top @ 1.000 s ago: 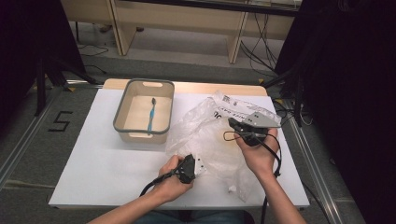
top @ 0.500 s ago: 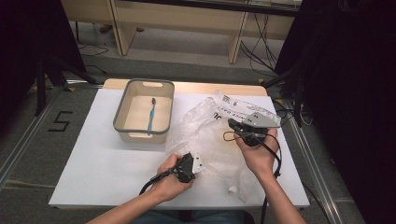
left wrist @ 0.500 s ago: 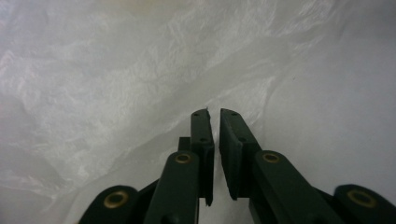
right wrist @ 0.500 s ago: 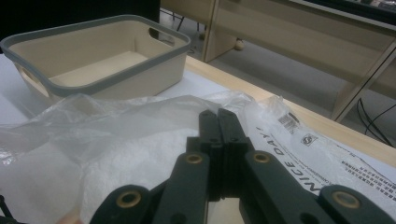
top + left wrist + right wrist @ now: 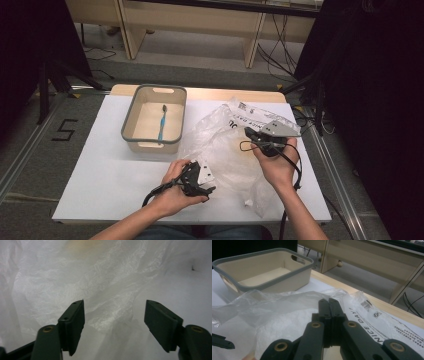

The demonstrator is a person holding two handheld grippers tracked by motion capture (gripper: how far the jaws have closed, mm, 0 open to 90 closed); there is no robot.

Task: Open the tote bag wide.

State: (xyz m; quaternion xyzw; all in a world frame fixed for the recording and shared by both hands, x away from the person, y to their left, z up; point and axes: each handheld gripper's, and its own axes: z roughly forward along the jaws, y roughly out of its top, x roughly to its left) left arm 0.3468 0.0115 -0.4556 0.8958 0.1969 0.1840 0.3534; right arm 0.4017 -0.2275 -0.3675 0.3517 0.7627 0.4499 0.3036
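A crumpled clear plastic bag (image 5: 235, 145) was spread on the white counter (image 5: 100, 165), at about 3 o'clock from a beige bin (image 5: 131, 131) with a grey rim. In that bin a blue toothbrush (image 5: 161, 123) was laid lengthwise. The left hand-held gripper (image 5: 113, 325) was held at the bag's 7 o'clock edge, with its jaws parted wide and nothing between them, the wrinkled film lying just ahead of the pads. The right hand-held gripper (image 5: 329, 312) was held at the bag's 3 o'clock side with its jaws pressed flat together; whether any film was pinched between them could not be told. On the bag's far portion, toward 1 o'clock, black lettering was printed; "NICE DAY" could be read in the right gripper view, beside a small barcode label and lines of fine print too small to be made out. On the floor at 9 o'clock, a "5" (image 5: 64, 129) was marked in dark tape.
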